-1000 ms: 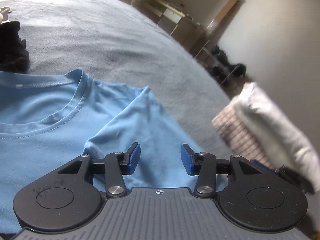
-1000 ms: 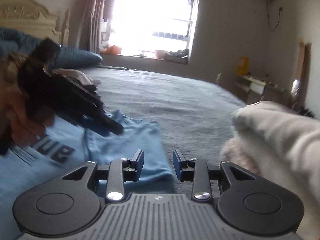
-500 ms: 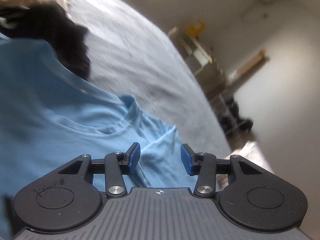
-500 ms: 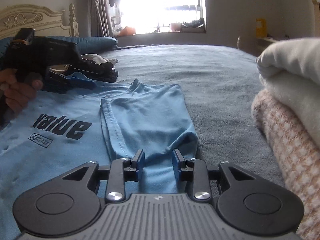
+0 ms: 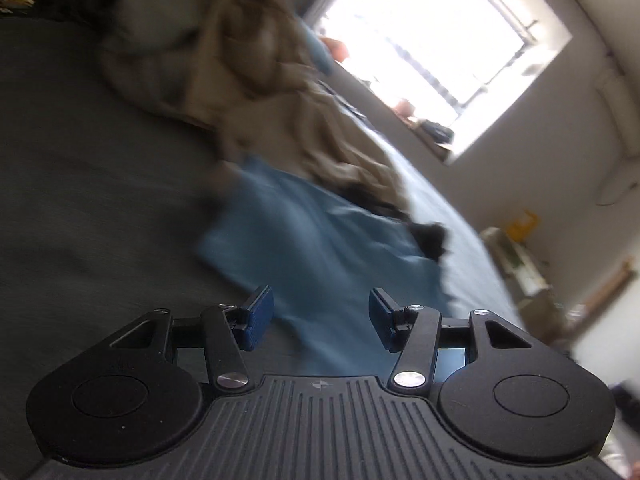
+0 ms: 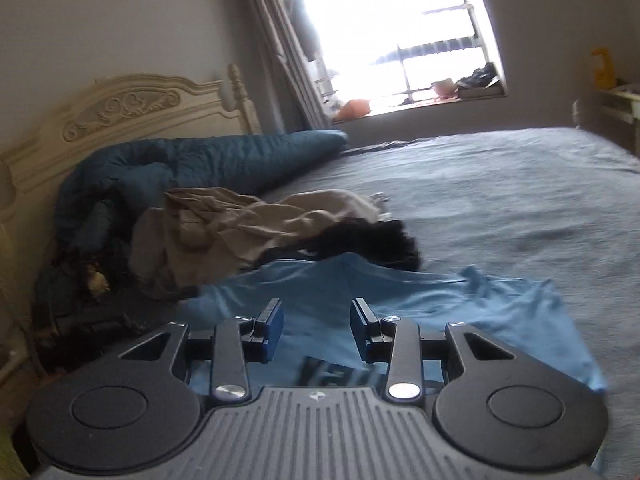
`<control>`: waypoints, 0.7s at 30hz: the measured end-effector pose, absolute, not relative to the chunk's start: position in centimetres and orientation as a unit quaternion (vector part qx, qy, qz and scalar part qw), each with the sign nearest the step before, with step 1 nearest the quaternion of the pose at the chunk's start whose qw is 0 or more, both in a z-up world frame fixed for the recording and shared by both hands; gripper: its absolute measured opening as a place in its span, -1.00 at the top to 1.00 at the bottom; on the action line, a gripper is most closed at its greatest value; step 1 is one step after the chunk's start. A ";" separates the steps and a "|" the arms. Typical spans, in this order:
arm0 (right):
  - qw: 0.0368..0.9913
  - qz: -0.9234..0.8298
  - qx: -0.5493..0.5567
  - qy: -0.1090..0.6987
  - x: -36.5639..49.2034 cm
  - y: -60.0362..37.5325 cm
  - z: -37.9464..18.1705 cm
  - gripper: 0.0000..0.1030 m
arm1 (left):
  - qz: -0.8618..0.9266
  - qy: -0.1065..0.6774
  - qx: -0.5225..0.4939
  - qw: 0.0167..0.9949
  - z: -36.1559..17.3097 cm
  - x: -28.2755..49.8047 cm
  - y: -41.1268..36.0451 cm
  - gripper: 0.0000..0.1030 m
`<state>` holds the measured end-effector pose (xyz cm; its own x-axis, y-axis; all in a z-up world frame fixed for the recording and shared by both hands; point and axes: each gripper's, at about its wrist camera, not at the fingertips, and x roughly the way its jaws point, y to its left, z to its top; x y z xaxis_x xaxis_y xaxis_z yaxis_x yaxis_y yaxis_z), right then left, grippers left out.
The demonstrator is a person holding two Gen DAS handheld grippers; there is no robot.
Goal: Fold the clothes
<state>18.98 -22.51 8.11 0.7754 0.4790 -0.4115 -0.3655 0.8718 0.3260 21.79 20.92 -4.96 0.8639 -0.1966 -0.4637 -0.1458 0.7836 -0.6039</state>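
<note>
The light-blue cotton T-shirt (image 6: 360, 292) lies spread on the grey bedspread (image 6: 520, 200), its collar end toward the heap of clothes near the headboard and its printed chest under the right tongs (image 6: 316, 330). In the right wrist view 1 sleeve (image 6: 532, 312) runs out to the right, so the shirt's long axis goes from the camera toward the heap. Dark block lettering (image 6: 332, 372) shows just behind the right tongs, upside down and half hidden; it cannot be read.

The right tongs hover low over the shirt's chest, tilted slightly, with the blue-padded fingers apart and nothing between them. The left tongs (image 5: 320, 316) are rolled strongly sideways, so the room stands aslant, and the view is blurred. Their fingers are also apart and empty, over the near edge of the blue shirt (image 5: 320, 248).

Touching the shirt's far edge lie a crumpled beige garment (image 6: 248, 224) and a black fuzzy garment (image 6: 368, 236). A dark teal quilt (image 6: 208, 160) rests against the carved cream headboard (image 6: 120, 112).
</note>
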 end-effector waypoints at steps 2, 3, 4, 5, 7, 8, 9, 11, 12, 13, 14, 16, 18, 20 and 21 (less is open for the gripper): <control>0.918 0.260 0.139 0.266 21.0 -19.2 8.7 0.23 | 0.000 0.262 -0.326 0.908 -6.2 22.4 22.0 -0.03; 0.911 0.271 0.144 0.274 21.9 -17.4 8.8 0.23 | 0.000 0.262 -0.329 0.907 -6.8 22.8 22.5 -0.03; 0.905 0.282 0.149 0.282 22.8 -15.6 8.8 0.23 | -0.001 0.262 -0.332 0.906 -7.4 23.2 22.9 -0.03; 0.903 0.287 0.142 0.288 23.5 -14.0 8.9 0.23 | -0.007 0.259 -0.343 0.903 -7.8 23.7 23.2 -0.03; 0.902 0.291 0.121 0.294 25.0 -10.4 8.8 0.23 | -0.017 0.252 -0.364 0.896 -8.6 24.8 23.6 -0.02; 0.902 0.292 0.110 0.297 25.7 -8.7 8.7 0.23 | -0.019 0.246 -0.375 0.894 -8.8 25.0 23.8 0.00; 0.901 0.295 0.100 0.303 26.4 -7.1 8.6 0.23 | -0.019 0.240 -0.386 0.890 -9.1 25.3 24.1 0.02; 0.898 0.297 0.079 0.315 27.8 -4.2 8.1 0.23 | -0.019 0.230 -0.408 0.883 -9.7 25.9 24.6 0.26; 0.896 0.298 0.069 0.322 28.6 -2.7 7.9 0.23 | -0.018 0.226 -0.416 0.881 -9.9 25.9 24.8 0.35; 0.895 0.296 0.061 0.329 29.3 -1.4 7.6 0.23 | -0.018 0.222 -0.420 0.880 -10.2 25.9 24.9 0.59; 0.893 0.295 0.052 0.336 30.0 -0.1 7.3 0.23 | -0.018 0.219 -0.423 0.879 -10.5 25.9 24.9 0.78; 0.882 0.297 0.048 0.364 32.0 2.6 6.4 0.23 | -0.017 0.213 -0.431 0.877 -10.8 25.6 25.2 0.90; 0.873 0.290 0.043 0.389 33.9 4.8 5.5 0.23 | -0.031 0.195 -0.421 0.885 -10.1 25.3 25.2 0.95; 0.864 0.285 0.035 0.413 35.9 7.2 4.6 0.23 | -0.047 0.173 -0.401 0.899 -9.4 24.7 24.7 0.96; 0.859 0.282 0.031 0.425 36.9 8.4 4.2 0.23 | -0.055 0.160 -0.386 0.907 -9.0 24.4 24.4 0.96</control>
